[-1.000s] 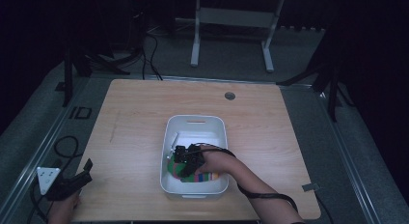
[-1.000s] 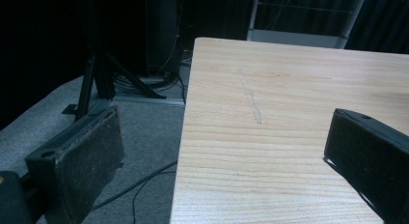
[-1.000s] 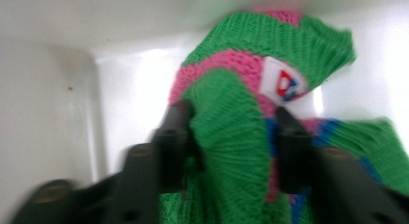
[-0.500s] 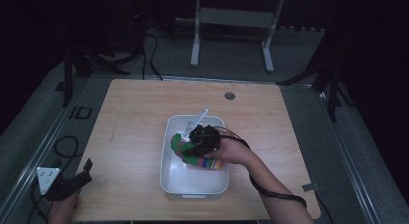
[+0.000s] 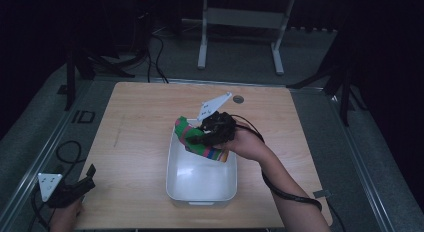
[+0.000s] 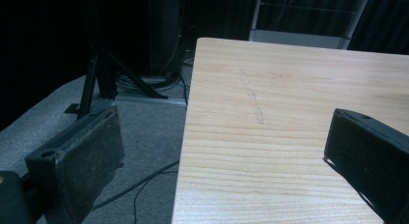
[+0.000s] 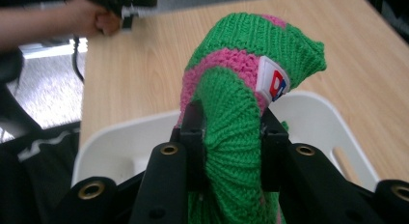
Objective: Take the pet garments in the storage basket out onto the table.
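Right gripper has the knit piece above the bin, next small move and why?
Probably carry it sideways, clear of the white bin, toward bare table. The right gripper is shut on the striped knit piece, whose tail hangs over the bin; the left gripper sits open at the table's edge.

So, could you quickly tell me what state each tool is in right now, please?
Left tool: open, nothing between its jaws, at the table's near-left corner.
Right tool: closed on the knitted green and pink item, held above the white bin.
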Action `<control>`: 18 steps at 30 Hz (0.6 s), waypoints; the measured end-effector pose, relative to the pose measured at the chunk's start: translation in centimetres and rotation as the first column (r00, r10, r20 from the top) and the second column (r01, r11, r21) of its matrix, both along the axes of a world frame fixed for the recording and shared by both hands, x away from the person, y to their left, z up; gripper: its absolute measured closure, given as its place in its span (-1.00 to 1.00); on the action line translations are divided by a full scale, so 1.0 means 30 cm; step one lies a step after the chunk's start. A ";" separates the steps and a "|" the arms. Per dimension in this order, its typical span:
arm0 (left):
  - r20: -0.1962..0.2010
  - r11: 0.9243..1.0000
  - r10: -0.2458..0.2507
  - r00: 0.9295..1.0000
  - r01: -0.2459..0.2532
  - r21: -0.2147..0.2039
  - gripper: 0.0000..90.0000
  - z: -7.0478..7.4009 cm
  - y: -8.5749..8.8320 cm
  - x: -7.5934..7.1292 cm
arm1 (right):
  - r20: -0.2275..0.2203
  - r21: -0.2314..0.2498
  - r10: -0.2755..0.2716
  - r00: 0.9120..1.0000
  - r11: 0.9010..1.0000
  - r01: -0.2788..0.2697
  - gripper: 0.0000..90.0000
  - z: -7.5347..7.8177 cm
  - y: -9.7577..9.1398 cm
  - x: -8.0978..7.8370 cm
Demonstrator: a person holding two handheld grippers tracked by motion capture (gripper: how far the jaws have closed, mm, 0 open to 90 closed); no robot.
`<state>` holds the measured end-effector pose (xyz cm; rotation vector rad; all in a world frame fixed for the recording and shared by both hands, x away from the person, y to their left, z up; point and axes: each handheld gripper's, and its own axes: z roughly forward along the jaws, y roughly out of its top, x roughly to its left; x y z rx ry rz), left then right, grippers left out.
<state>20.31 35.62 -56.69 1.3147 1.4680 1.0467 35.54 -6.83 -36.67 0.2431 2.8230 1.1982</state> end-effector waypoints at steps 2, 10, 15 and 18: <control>0.000 1.000 0.001 1.000 -0.001 -0.001 -0.98 0.000 0.000 0.000 | 0.024 0.009 0.000 1.000 1.000 0.000 0.59 0.030 0.000 -0.002; 0.003 1.000 0.000 1.000 0.000 -0.003 -0.98 0.000 0.001 0.000 | 0.081 0.071 -0.028 0.996 0.997 0.022 0.58 0.152 -0.038 0.000; 0.002 1.000 0.001 1.000 -0.001 -0.004 -0.98 0.000 0.001 0.000 | 0.100 0.088 -0.054 0.994 0.995 0.046 0.59 0.195 -0.082 0.006; 0.002 1.000 0.000 1.000 0.000 -0.003 -0.98 0.000 0.000 0.000 | 0.106 0.084 -0.081 0.991 0.994 0.072 0.58 0.206 -0.117 0.013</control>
